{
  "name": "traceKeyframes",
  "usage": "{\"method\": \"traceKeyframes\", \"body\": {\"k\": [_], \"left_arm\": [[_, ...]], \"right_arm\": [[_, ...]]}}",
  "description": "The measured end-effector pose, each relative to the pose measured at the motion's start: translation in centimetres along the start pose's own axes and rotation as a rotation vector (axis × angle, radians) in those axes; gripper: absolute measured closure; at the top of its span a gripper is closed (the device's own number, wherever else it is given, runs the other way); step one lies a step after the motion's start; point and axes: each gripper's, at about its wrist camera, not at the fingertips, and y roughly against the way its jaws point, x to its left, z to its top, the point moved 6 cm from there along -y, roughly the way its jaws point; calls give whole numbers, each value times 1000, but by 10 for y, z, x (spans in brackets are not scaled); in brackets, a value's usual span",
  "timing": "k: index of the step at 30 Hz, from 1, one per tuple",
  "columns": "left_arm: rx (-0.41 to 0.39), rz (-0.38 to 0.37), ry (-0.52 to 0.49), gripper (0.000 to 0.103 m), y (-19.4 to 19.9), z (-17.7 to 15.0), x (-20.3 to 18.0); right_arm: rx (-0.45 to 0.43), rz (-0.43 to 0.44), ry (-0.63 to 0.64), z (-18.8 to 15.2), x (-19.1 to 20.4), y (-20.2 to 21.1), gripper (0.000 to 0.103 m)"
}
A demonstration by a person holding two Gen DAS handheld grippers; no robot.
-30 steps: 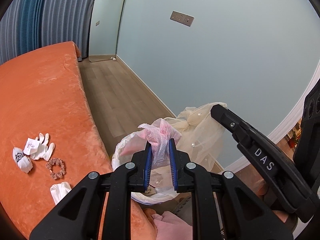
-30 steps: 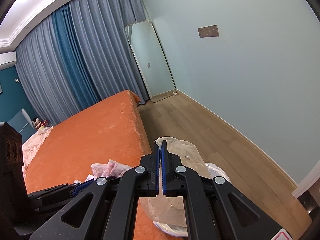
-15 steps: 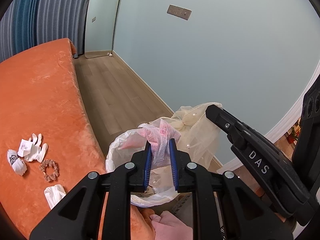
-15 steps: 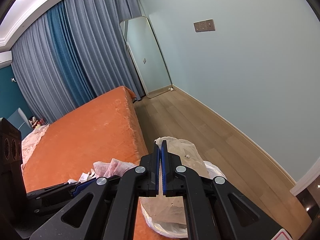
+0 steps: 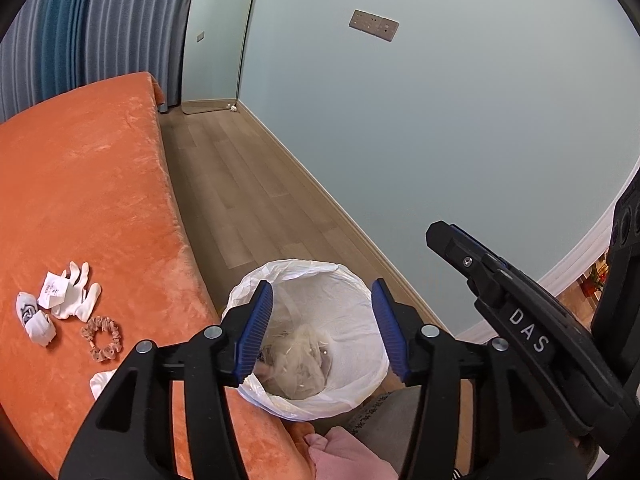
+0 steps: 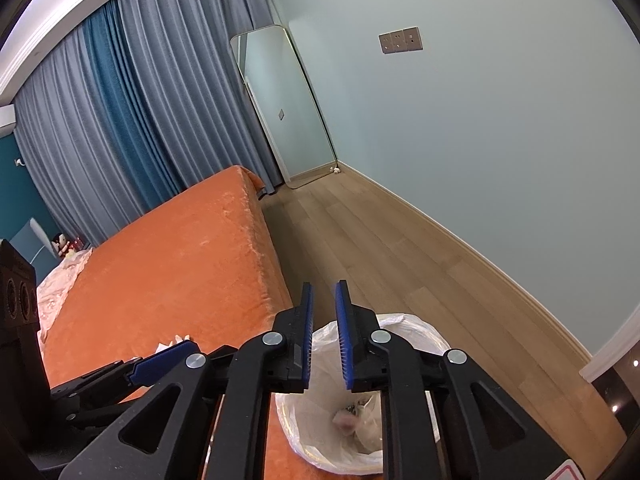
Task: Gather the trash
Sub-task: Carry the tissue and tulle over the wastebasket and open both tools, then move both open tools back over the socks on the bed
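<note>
My left hand-held gripper [image 5: 322,326] hangs over the trash bin [image 5: 344,276], its blue-padded fingers [image 5: 256,328] spread wide and gripping nothing. The bin stands on the wooden floor [image 5: 248,196], right against the edge of the orange bed [image 5: 80,184], and its white liner is folded out over the rim. Down inside it I can see crumpled, pale, see-through material [image 5: 302,350] lying at the bottom. My right hand-held gripper [image 6: 323,336] is also above the bin's near rim, its fingers parted by a narrow gap with nothing between them; from that side the liner [image 6: 404,324] shows below, with a blurred pinkish scrap [image 6: 344,420] among the stuff in it. On the bed, to my left and well apart from the bin, lie some white socks [image 5: 76,296] with a small paper tag [image 5: 54,290] on top, another rolled white sock [image 5: 34,318] just beside them, a beige scrunchie [image 5: 104,338] next to that, and one more white piece [image 5: 102,382] partly hidden behind my left gripper's frame. A tall mirror [image 6: 284,108] leans against the far wall beside the curtains [image 6: 120,120].
</note>
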Motion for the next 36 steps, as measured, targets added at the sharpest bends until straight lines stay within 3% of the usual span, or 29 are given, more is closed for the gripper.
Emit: {"method": "traceKeyframes", "body": {"k": [5,23,36], "left_arm": [[-2,2,15,50,2,0,6],[-25,29,75,49,22,-3,43],[-32,130,212,43,47,-33,137]], "right_arm": [[-4,2,0,2,0,1,81],[19,32,47,-5,27,-8,74],[124,103,121,-58,93,-32,58]]}}
